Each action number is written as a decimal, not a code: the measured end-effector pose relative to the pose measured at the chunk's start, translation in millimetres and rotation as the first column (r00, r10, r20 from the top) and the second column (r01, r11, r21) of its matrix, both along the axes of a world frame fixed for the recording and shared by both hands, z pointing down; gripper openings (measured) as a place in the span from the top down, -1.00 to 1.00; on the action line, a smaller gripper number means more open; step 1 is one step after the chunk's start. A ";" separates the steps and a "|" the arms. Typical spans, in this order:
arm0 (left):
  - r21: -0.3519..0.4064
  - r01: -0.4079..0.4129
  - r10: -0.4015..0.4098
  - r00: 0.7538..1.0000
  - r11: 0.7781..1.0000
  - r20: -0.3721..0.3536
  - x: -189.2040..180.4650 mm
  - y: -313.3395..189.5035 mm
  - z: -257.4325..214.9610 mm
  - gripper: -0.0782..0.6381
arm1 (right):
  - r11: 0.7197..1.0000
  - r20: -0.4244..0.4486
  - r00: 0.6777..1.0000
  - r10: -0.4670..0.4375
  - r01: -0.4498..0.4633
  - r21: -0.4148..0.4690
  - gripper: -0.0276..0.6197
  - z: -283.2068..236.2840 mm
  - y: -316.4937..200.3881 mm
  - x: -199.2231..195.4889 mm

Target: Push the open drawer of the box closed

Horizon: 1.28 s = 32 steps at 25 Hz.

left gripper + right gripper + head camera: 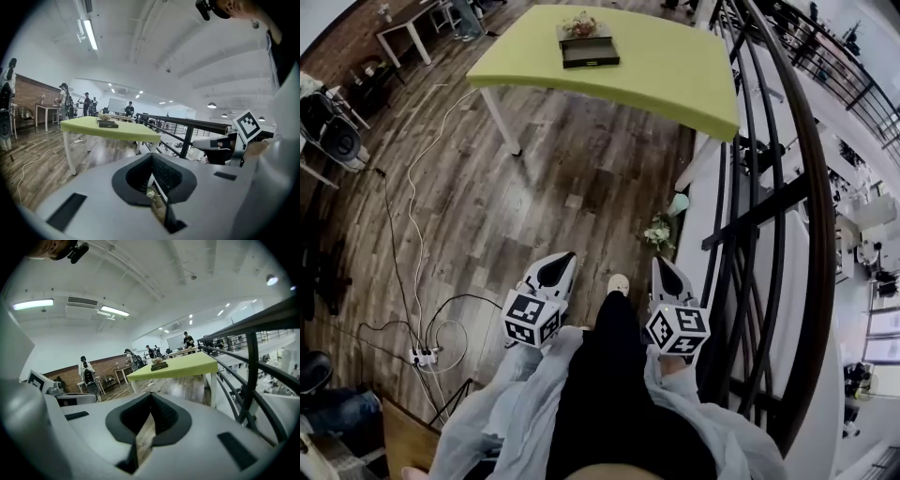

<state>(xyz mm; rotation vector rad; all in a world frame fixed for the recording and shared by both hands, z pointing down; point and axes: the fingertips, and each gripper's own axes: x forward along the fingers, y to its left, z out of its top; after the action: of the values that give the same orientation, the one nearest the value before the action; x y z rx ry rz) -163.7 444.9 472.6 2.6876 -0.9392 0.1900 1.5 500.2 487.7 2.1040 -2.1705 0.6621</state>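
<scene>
A dark box (588, 45) with its drawer pulled open and a small plant on top stands on the lime-green table (675, 75), far ahead across the wooden floor. It also shows small in the left gripper view as the box (108, 123) and in the right gripper view as the box (159, 365). My left gripper (562, 261) and right gripper (662, 266) are held low in front of the person's body, side by side, far short of the table. Both have their jaws together with nothing between them, seen up close as the left gripper (152, 158) and the right gripper (151, 397).
A black metal railing (769, 187) runs along the right side. Cables (403, 187) and a power strip (425, 356) lie on the floor at left. A small flower pot (659, 232) sits on the floor by the railing. Several people stand by distant tables (47, 108).
</scene>
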 end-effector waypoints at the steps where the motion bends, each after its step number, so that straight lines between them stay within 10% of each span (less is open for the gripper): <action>1: 0.001 0.008 -0.008 1.000 1.000 -0.001 3.3 -9.4 -1.0 0.74 | 1.000 -0.002 1.000 -0.006 0.006 -0.003 0.89 0.1 -10.0 4.0; 32: 0.004 0.113 -0.113 0.994 0.994 0.006 101.7 -171.9 7.9 0.74 | 0.994 0.012 0.995 -0.098 0.098 -0.046 0.89 14.6 -184.4 115.0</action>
<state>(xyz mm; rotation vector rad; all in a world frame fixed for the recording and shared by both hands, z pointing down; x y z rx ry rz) -62.0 273.0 480.6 2.6292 -1.0904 0.1730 116.5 315.8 502.2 1.9618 -2.2243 0.7080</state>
